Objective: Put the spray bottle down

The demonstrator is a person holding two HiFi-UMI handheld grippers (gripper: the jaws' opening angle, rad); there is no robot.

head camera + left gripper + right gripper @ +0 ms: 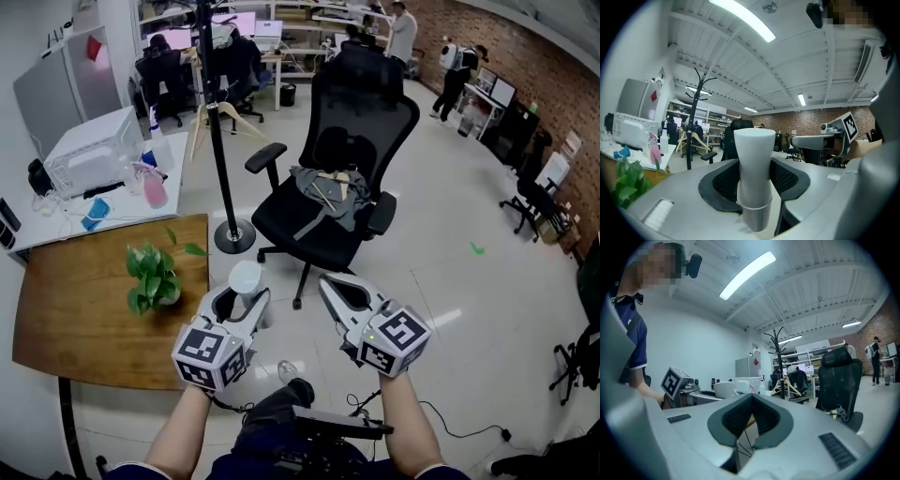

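Observation:
A white spray bottle stands upright between the jaws of my left gripper, which is shut on its neck. In the left gripper view the bottle fills the gap between the black pads, its white flared top rising above them. It hangs in the air just off the right edge of the wooden table. My right gripper is held level beside it to the right, with nothing in it. In the right gripper view its jaws meet at the tips, shut.
A potted green plant sits near the wooden table's right edge. A black office chair with clothes on its seat stands ahead, a coat stand to its left. A white desk holds a white appliance and a pink spray bottle.

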